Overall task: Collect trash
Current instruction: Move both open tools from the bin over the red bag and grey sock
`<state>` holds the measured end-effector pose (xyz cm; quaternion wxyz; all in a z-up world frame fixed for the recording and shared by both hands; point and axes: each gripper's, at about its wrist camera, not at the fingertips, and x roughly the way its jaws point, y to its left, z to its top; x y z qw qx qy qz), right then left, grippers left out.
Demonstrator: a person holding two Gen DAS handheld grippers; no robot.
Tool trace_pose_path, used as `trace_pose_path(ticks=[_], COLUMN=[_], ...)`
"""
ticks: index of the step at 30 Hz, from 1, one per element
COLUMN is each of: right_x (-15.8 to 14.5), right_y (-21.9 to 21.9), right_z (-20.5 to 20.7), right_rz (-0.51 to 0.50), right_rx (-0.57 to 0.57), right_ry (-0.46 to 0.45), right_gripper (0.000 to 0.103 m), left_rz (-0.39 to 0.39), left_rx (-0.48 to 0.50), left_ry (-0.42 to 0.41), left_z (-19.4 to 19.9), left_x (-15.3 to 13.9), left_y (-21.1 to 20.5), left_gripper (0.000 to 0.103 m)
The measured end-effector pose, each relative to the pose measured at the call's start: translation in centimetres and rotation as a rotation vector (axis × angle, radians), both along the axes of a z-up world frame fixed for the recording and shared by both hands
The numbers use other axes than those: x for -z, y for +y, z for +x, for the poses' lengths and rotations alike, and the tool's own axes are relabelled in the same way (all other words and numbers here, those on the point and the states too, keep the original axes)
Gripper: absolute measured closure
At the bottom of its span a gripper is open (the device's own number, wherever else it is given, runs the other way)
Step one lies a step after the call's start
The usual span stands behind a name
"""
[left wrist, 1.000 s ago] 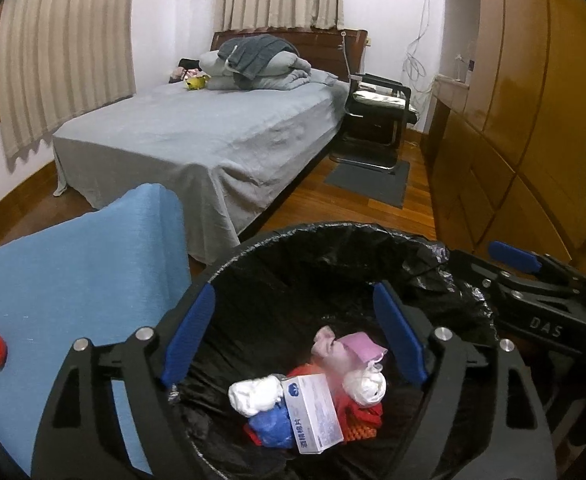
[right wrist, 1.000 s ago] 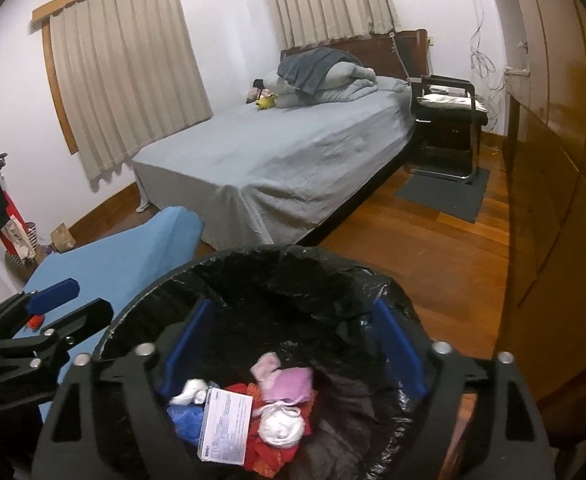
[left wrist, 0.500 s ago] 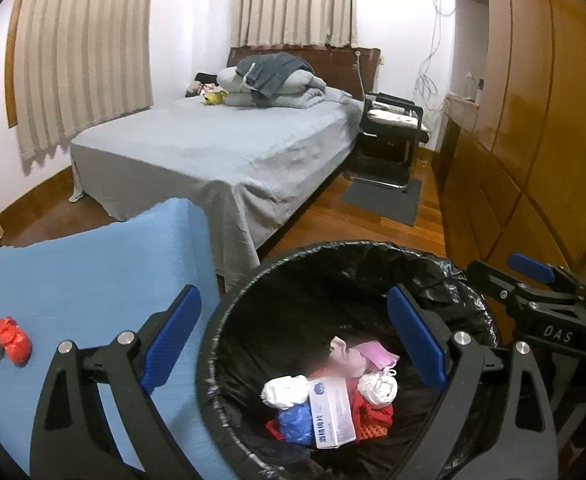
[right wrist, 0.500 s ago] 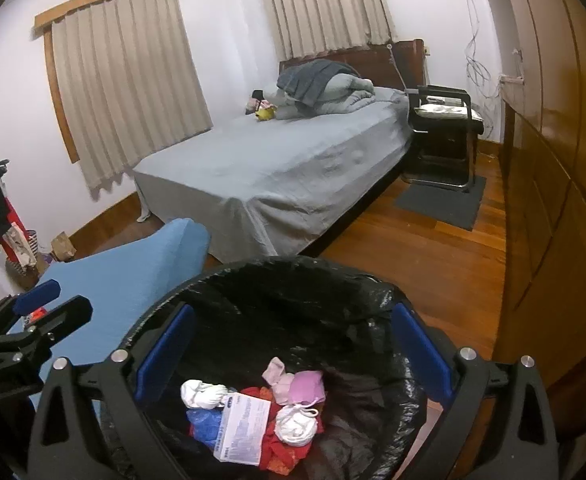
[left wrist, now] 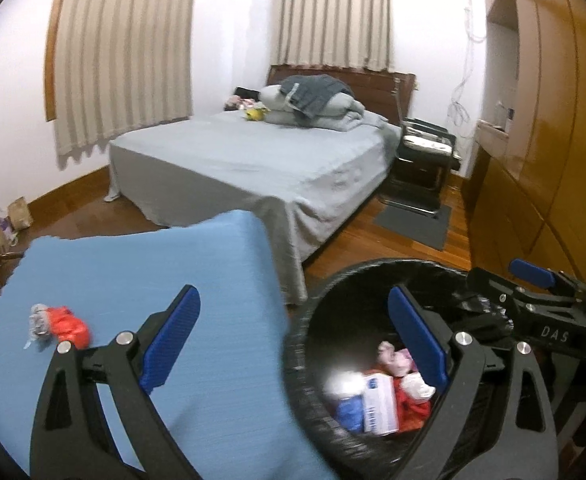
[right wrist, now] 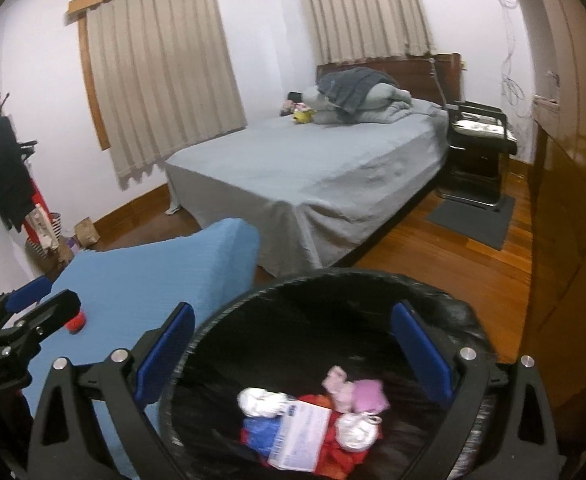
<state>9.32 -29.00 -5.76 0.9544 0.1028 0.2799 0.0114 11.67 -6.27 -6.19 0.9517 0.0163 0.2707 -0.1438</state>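
- The round bin with a black plastic bag inside stands on the wood floor, just beside the table with the light blue cloth.
- Down in the bin lies a heap of trash: a white paper box, a blue bag, red bits, pink bits and two white crumpled balls.
- One more piece of trash, a red crumpled wrapper with a grey bit, lies alone on the blue cloth, well apart from the bin.
- The left gripper has black arms and two blue pads. Its pads are spread wide and nothing is between them.
- A second ago this gripper sat right over the bin. Now it has swung to the left, so one pad is over the blue cloth and the other is over the bin.
- The right gripper has its two blue pads spread wide too, and it pinches nothing.
- A second ago both of its pads were inside the bin's ring. Now its left pad stands outside the rim, and the view is higher.
- Both grippers are a bit wider than a second ago.
- Farther off there is one bed with a grey sheet, one black chair, two windows with beige curtains and one brown wooden wardrobe.
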Motion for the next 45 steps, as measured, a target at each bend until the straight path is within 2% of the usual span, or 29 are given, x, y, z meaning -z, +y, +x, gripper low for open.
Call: trace_pose_path(ticks=[14,19,26,37,45], right_x=[0.1,0.9,2.9,6.8,8.9], right_y=[12.8,18.2,24.5,32.3,36.5], right_z=[5.4,7.4,10.0,13.1,13.9], right_rz=[0.005,0.008,0.010,-0.009,-0.032], right_rx=[-0.193,-0.271,-0.361,-0.485,-0.574], right_ry=[-0.005,0.004,0.041,0.121,0.155], right_gripper=[0.006,0.006,0.006,0.006,0.007], left_rz=[0.033,0.036,0.037,0.033,0.022], left_rx=[-0.265,-0.369,-0.463,-0.529,-0.562], left_ry=[-0.007,0.013,0.053,0.120,0.139], left_z=[1.1,2.3,4.1,5.8,6.2], left_x=[0.0,0.9,2.8,6.1,7.4], left_y=[15.8,21.8,28.2,34.2,36.1], left_gripper=[0.010,0.010,0.010,0.010,0.010])
